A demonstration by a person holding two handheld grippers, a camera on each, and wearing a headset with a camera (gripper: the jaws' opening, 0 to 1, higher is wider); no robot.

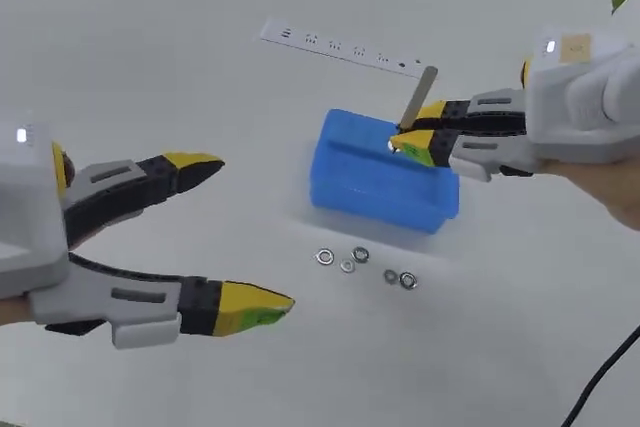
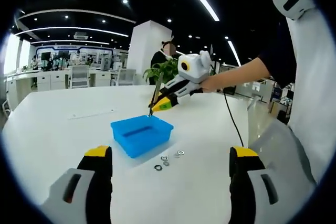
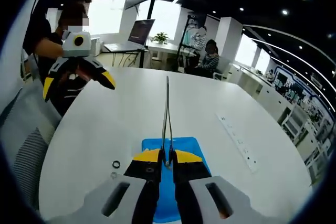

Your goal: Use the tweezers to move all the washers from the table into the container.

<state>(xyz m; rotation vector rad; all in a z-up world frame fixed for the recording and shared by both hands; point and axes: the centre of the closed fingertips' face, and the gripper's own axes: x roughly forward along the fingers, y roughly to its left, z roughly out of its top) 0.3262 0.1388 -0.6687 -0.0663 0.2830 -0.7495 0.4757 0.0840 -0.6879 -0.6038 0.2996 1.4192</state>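
Note:
Several small metal washers [image 1: 361, 255] lie on the white table just in front of the blue container [image 1: 370, 192]. My right gripper [image 1: 408, 142] is shut on the grey tweezers [image 1: 423, 92], which stand tilted over the container's far right part. The tweezers [image 2: 154, 95] have their lower end at the container [image 2: 142, 134] rim, with the washers [image 2: 165, 160] nearer. From the right gripper [image 3: 167, 157], the tweezers [image 3: 167, 114] run forward over the container [image 3: 191, 144], and two washers [image 3: 116, 164] lie left of it. My left gripper [image 1: 240, 232] hangs open left of the washers.
A white power strip [image 1: 340, 47] lies on the table behind the container. A black cable [image 1: 600, 377] crosses the near right corner. Bare white tabletop [image 1: 150, 67] spreads to the left and back. People sit at other desks in the background.

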